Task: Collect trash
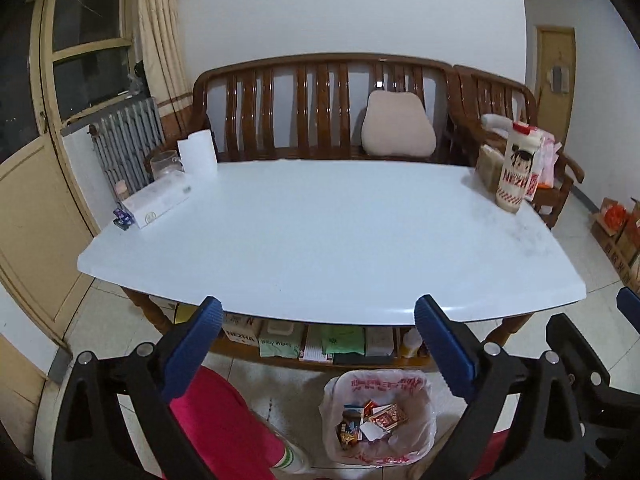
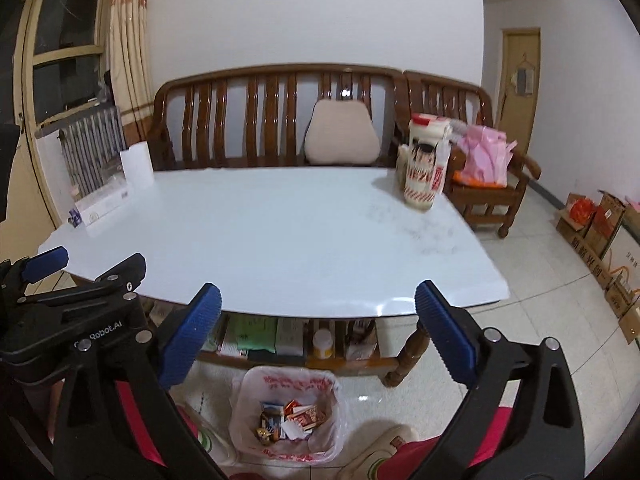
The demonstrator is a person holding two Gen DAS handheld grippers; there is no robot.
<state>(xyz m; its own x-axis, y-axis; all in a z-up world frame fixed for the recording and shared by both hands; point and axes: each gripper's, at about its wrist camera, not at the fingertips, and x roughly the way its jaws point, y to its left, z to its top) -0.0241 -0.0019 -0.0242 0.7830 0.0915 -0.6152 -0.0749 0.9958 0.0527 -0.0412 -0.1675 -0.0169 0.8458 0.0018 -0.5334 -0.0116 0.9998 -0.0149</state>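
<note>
A small bin lined with a white printed plastic bag (image 1: 378, 454) (image 2: 286, 454) stands on the tiled floor just in front of the table. It holds several crumpled wrappers and small cartons (image 1: 374, 420) (image 2: 290, 418). My left gripper (image 1: 318, 308) hangs above the table's near edge, its blue pads (image 1: 192, 344) wide apart with nothing between them. My right gripper (image 2: 318, 292) is beside it on the right, equally open and empty. The bin lies below and between the fingers in both wrist views.
The white table (image 1: 320, 232) (image 2: 260, 232) bears a tissue box (image 1: 158, 200), a paper roll (image 1: 198, 152) and a printed canister (image 1: 514, 172) (image 2: 422, 168). Packs fill the shelf (image 1: 320, 344) underneath. A person's pink-trousered legs (image 1: 224, 424) flank the bin. Cardboard boxes (image 2: 596, 228) line the right wall.
</note>
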